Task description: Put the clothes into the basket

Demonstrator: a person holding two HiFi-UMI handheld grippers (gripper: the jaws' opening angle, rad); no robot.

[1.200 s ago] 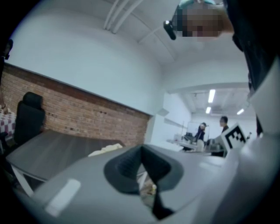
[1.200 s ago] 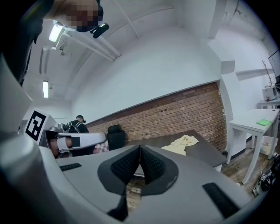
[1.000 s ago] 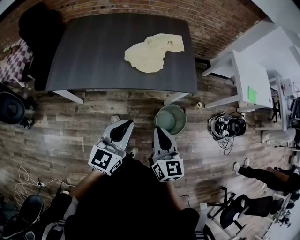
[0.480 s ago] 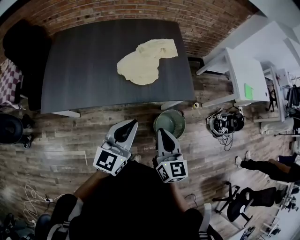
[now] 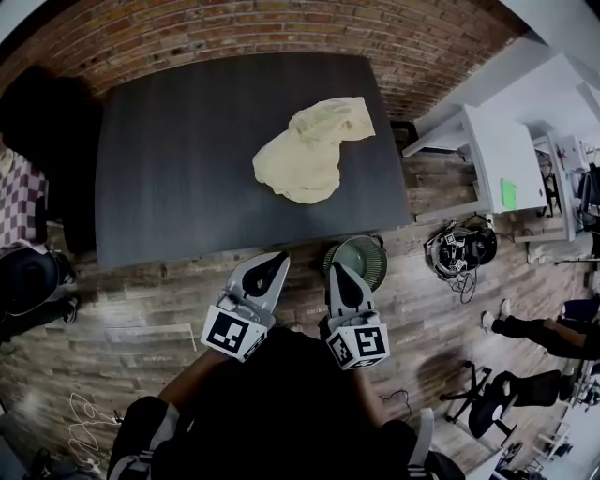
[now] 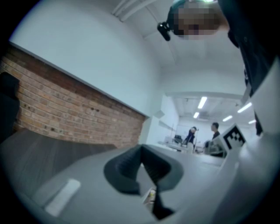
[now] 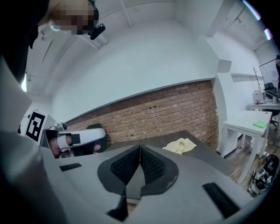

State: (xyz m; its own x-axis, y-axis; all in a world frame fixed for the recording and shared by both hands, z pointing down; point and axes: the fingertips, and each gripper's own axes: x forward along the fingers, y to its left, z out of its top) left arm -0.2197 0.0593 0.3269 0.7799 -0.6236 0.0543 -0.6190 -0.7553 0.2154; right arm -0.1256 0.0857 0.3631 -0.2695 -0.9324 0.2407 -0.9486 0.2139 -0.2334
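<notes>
A pale yellow garment (image 5: pixel 311 148) lies crumpled on the right half of the dark table (image 5: pixel 178 169); the right gripper view shows this garment (image 7: pixel 180 145) far ahead. A round green basket (image 5: pixel 361 259) stands on the floor just in front of the table's near right corner. My left gripper (image 5: pixel 278 258) and right gripper (image 5: pixel 336 270) are held side by side over the floor, short of the table's near edge. Both are shut with nothing between the pads. The right gripper's tip overlaps the basket's left rim in the head view.
A brick wall (image 5: pixel 281 28) runs behind the table. A white desk (image 5: pixel 492 155) stands to the right, with a bundle of gear and cables (image 5: pixel 459 251) on the floor beside it. A dark chair (image 5: pixel 33 281) is at the left. People stand at the far right.
The table, garment and basket have drawn closer in the head view as I walk toward them. Both grippers have advanced with me, keeping their side-by-side pose and staying shut.
</notes>
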